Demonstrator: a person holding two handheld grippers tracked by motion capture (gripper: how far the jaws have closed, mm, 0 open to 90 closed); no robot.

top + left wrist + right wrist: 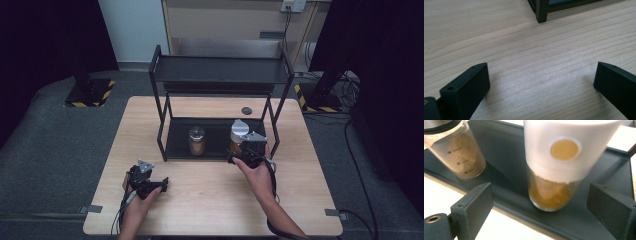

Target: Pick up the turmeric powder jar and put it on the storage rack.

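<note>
Your right gripper (pixel 541 205) is standing wide open, nothing held, before the white-capped spice jar (pixel 556 170) on the rack's lower shelf (pixel 506 182). The jar is looking rigid, smooth, likely slippery; you are best taking its glass body below the cap. Your left gripper (pixel 541 82) is resting wide open too.

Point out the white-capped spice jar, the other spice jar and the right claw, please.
white-capped spice jar (pixel 554 192), right gripper view, on its glass lower body.
other spice jar (pixel 196 141), high view, on its glass body.
right claw (pixel 540 218), right gripper view, midway between its open jaws.
</note>
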